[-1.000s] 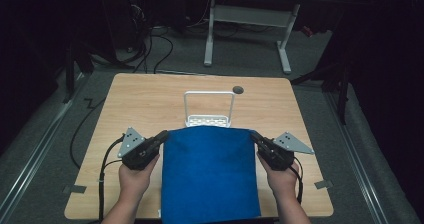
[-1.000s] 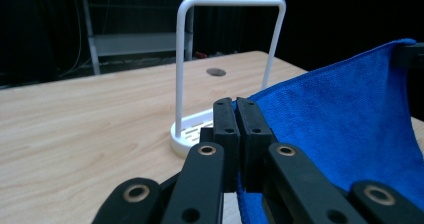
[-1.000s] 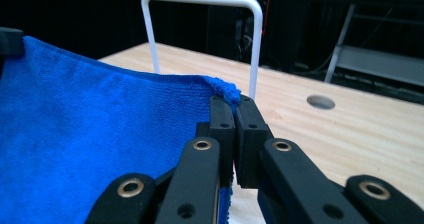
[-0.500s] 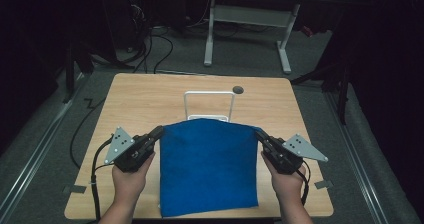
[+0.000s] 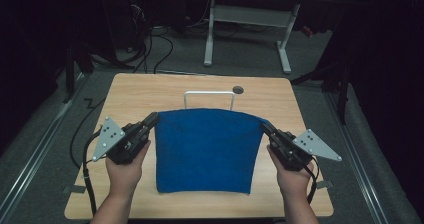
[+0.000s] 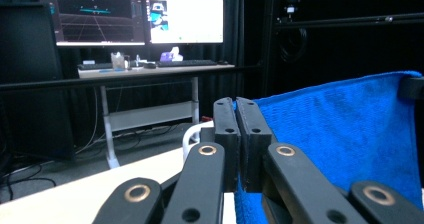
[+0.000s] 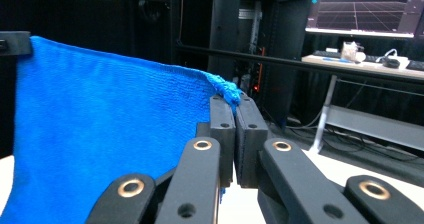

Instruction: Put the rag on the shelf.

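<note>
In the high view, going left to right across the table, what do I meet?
Left tongs → blue cloth, held up by its top corners → right tongs.

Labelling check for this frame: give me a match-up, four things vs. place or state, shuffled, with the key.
Things:
1. blue towel
2. white rack
3. left gripper
4. round hole in the table

States:
A. behind the towel's top edge
B. shut on one top corner
C. held up, stretched between two grippers
D. near the far edge

Pairs: 1-C, 2-A, 3-B, 4-D
</note>
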Available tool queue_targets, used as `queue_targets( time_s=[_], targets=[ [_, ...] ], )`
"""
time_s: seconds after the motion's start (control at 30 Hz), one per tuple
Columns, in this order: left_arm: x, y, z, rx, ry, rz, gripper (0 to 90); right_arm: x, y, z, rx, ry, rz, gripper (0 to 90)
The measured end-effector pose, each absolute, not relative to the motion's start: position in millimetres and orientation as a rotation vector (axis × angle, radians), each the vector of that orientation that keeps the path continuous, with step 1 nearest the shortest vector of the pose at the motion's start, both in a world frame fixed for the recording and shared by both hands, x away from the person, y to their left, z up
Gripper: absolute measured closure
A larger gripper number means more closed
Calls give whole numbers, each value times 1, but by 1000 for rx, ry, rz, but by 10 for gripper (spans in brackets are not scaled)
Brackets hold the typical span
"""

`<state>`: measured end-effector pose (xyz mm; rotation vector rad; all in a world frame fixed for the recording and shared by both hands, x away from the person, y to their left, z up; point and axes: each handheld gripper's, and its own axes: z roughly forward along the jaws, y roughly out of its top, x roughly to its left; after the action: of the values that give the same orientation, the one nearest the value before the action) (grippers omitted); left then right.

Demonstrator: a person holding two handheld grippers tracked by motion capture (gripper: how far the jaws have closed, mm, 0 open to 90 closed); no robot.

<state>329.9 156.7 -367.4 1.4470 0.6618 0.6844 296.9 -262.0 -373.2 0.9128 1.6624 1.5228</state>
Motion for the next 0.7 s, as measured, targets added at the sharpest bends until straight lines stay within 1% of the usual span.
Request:
queue_targets(
  time_s=[0.17,0.23,0.43,0.53,0.7],
  targets=[
    [339,158,-354,1434,650,713,889,305,-261,-363,910,1643,1546,893],
    [348,158,-347,1431,649,738,889,313,-258,-355,906,1632,1534,893],
    [367,158,-335,1431,666,725,889,327,-257,-342,905,1619,1517,893],
    [369,157,-332,1429,663,726,889,331,-258,-338,910,1613,1513,893],
    [382,147,-327,1460,662,743,889,341,-262,-333,941,1601,1502,893]
  ],
)
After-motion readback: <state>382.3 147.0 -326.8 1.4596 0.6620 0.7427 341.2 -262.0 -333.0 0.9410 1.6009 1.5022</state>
